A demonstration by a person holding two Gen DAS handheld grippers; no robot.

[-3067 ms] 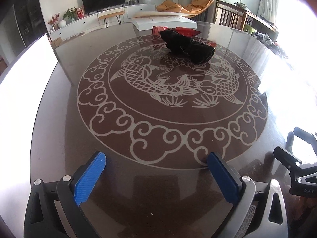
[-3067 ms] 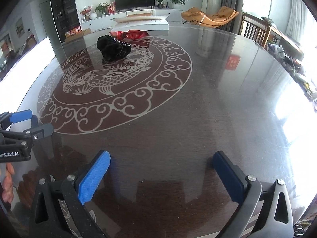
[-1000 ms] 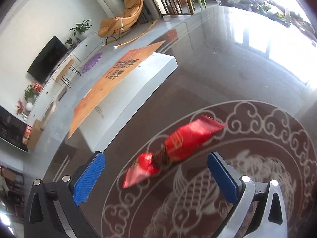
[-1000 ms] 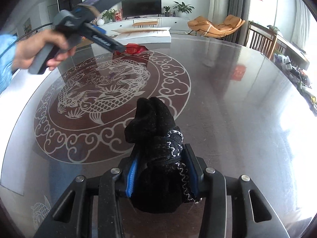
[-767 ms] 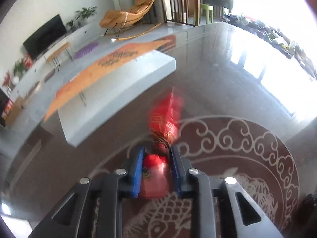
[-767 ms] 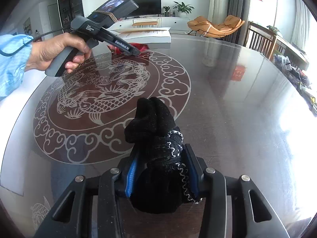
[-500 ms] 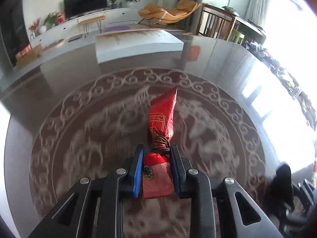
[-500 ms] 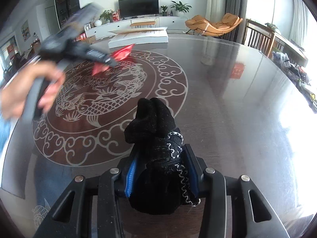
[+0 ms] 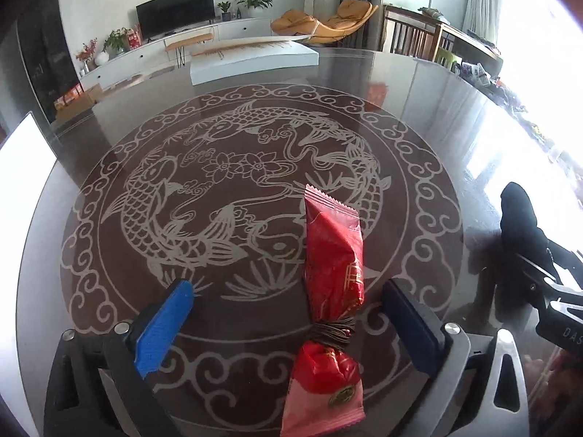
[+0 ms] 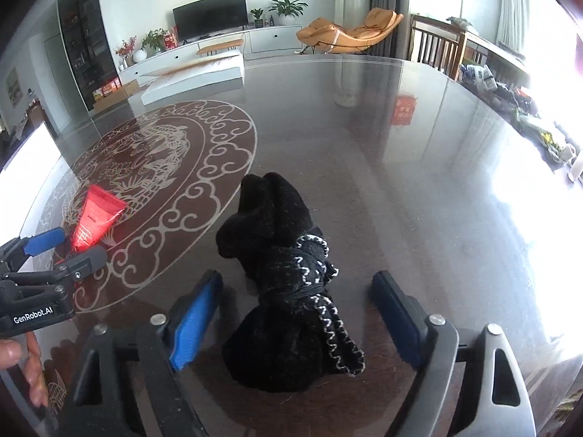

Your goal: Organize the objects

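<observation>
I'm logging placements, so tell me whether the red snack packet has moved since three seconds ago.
Yes. The red snack packet left the far side near the white box and now lies at the fish medallion's near edge, between the open left gripper fingers.

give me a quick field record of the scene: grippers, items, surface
left gripper: open, fingers either side of the red packet, not touching
right gripper: open, fingers either side of the black bundle, not touching
red packet: lying on table, tied at its middle
black bundle: lying on table
table: dark, glossy, fish motif
white box: far edge of table
</observation>
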